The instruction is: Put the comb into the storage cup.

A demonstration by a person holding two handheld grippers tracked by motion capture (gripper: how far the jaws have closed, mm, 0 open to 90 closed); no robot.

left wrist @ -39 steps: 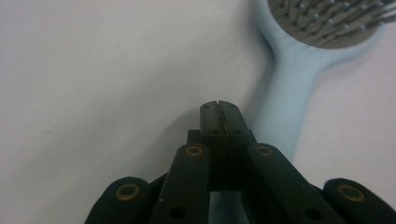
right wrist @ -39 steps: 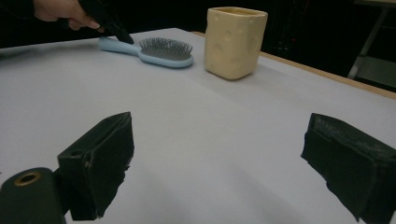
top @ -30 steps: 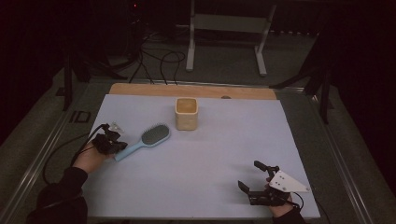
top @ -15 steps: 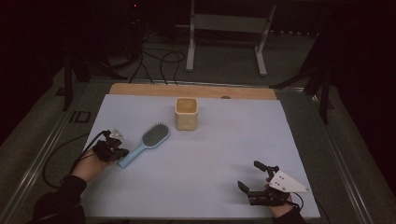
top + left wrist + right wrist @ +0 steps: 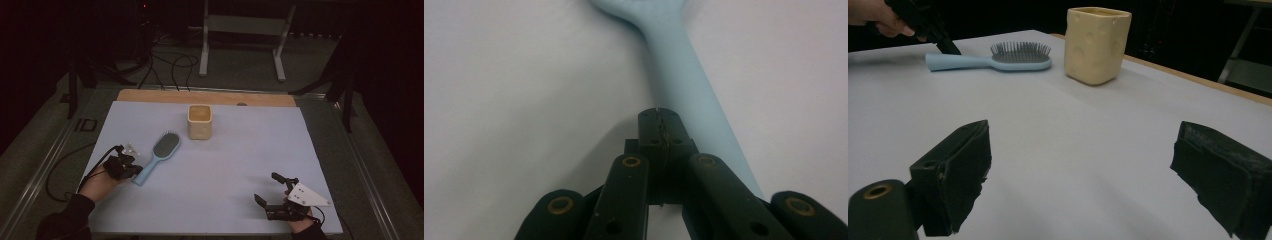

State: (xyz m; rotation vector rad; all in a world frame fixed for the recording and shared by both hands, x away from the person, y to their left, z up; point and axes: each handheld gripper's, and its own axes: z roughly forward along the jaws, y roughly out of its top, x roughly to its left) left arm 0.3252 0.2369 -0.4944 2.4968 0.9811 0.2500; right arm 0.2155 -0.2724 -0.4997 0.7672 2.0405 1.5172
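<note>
1. One second is enough for the pale blue plastic hairbrush (image 5: 160, 152) to swing: its bristled head sits about where it was, in front of and to the left of the cream square ceramic cup (image 5: 200, 122), while the handle end has pivoted towards the person, so the brush now lies at a steeper slant on the white table sheet (image 5: 225, 165)
2. The left gripper (image 5: 131, 169) has slid the same way along with that handle end. Its jaws are pressed fully together with nothing between them, and in the left gripper view the closed tips (image 5: 660, 117) rest against the side of the handle (image 5: 684, 75); I judge this a push, not a grasp
3. The right gripper (image 5: 268, 188) has not shifted from the near right of the sheet, jaws spread wide and empty, well apart from brush and cup
4. My reading: the brush is being turned for a pickup, which these closed jaws cannot yet make
</note>
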